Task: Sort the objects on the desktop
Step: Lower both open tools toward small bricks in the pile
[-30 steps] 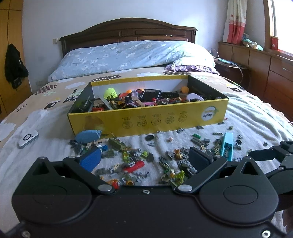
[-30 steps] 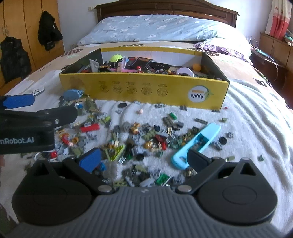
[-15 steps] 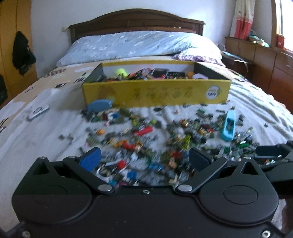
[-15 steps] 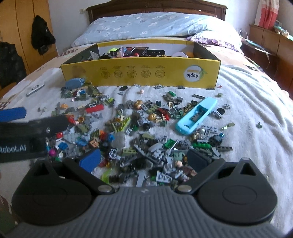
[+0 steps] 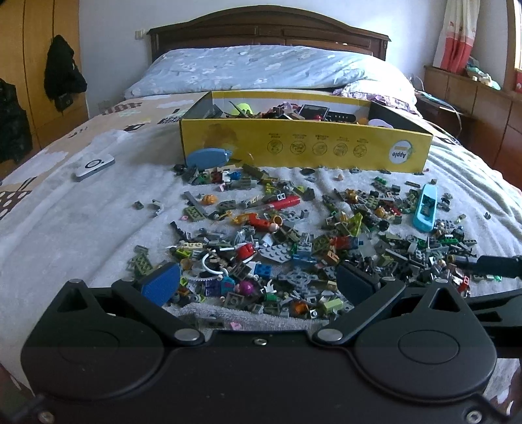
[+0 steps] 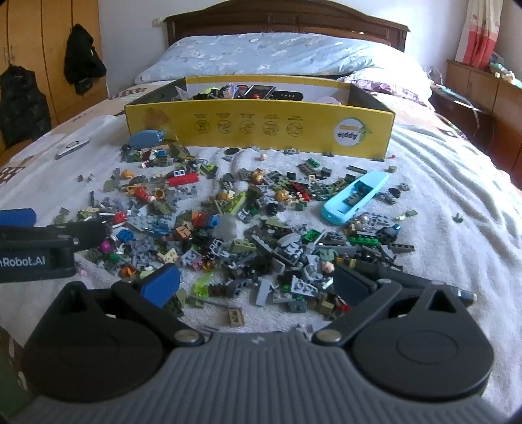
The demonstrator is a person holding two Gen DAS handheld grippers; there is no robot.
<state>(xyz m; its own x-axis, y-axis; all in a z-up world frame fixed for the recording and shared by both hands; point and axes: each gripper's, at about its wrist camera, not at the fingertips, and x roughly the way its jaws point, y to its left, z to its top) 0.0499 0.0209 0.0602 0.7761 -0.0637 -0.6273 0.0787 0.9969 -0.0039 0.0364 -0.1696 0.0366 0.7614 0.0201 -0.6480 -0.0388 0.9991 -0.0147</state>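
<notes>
A spread of small toy bricks (image 5: 293, 234) (image 6: 261, 221) covers the white blanket in front of a yellow cardboard box (image 5: 306, 146) (image 6: 261, 127) that holds more odds and ends. A light blue case (image 5: 425, 207) (image 6: 354, 197) lies at the pile's right side, a darker blue oval piece (image 5: 207, 158) (image 6: 145, 138) by the box's left corner. My left gripper (image 5: 257, 283) is open over the pile's near edge, nothing between its fingers. My right gripper (image 6: 256, 282) is open too, low over the near bricks. The left gripper (image 6: 19, 217) also shows at the right wrist view's left edge.
A small white device (image 5: 94, 166) (image 6: 71, 148) lies on the bedspread left of the pile. Pillows (image 5: 267, 70) and a dark headboard (image 5: 267, 31) are behind the box. A wardrobe with hanging clothes (image 5: 62, 71) stands left, wooden cabinets (image 5: 473, 107) right.
Both grippers have drawn back from the box toward the near edge of the brick pile, so more of the pile and blanket is in view. Both stay open and empty.
</notes>
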